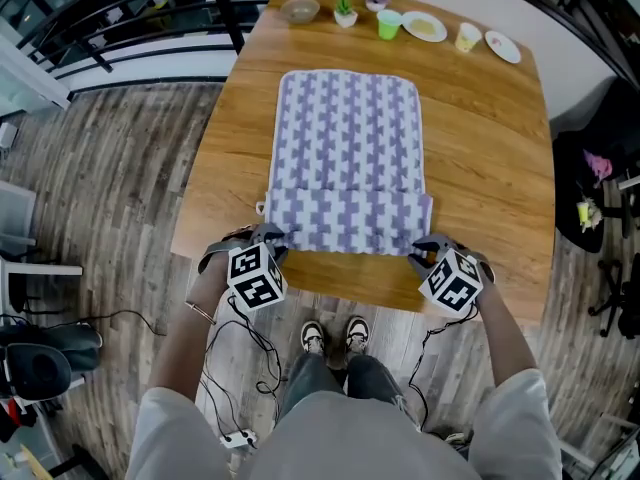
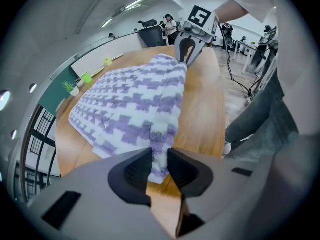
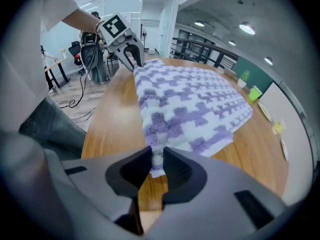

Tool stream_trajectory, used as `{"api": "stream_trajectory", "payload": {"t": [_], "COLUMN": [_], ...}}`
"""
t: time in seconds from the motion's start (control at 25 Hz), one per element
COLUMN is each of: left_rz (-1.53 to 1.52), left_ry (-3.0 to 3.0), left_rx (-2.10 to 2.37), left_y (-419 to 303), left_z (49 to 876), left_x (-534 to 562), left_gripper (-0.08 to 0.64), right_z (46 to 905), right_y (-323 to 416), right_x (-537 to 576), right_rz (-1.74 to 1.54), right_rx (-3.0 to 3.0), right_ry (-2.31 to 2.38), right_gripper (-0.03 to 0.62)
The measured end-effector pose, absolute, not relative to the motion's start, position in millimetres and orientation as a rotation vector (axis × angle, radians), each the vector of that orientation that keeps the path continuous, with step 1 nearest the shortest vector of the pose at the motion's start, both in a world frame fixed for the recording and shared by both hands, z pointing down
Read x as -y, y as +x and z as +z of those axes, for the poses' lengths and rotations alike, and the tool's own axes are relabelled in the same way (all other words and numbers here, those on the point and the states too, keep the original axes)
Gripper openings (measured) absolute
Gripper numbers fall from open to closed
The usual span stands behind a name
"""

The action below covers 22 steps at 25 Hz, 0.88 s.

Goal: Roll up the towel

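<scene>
The purple-and-white checked towel (image 1: 348,158) lies spread on the wooden surface (image 1: 480,158), its long side running from near to far. Only the near end looks worked. In the head view a band across that end sits doubled over the rest, with a crosswise edge where it ends, so I judge the roll barely begun: one turn at most. Most of the cloth beyond it is flat. The left gripper (image 2: 159,166) has its fingers clenched on the near left corner of that doubled band, cloth bunched between the pads. The right gripper (image 3: 156,166) grips the near right corner the same way. Both corners are at the near edge of the surface. What remains is nearly all of it: turning the band over toward the far end, where a green cup (image 1: 388,24) stands well apart.
</scene>
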<state>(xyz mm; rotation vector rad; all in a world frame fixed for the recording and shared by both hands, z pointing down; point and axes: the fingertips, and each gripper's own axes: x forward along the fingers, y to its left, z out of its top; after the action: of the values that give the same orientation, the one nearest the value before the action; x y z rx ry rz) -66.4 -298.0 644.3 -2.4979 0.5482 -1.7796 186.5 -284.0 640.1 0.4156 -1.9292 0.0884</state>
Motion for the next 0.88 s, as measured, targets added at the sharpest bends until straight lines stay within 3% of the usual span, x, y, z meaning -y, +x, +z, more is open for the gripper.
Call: {"api": "stream_trajectory", "payload": {"t": [0.16, 0.68, 0.88], "left_rz": [-1.769, -1.716, -1.691], "left_ry": [-2.514, -2.753, -2.733], "left_rx": [-0.582, -0.505, -0.545], "left_y": [-64.7, -59.7, -79.4], "left_z": [639.3, 576.4, 514.2], "left_x": [290.4, 173.3, 238.1], "left_gripper": [0.067, 0.066, 0.067], "right_z": [637.7, 577.6, 504.4], "right_y": [188.5, 196.2, 180.4], "right_x": [276.2, 149.5, 211.7], "right_rz": [0.114, 0.359, 0.347], "right_rx": [1.922, 2.004, 2.066], "right_ry": [0.414, 0.304, 0.371], "right_gripper": [0.057, 0.051, 0.051]}}
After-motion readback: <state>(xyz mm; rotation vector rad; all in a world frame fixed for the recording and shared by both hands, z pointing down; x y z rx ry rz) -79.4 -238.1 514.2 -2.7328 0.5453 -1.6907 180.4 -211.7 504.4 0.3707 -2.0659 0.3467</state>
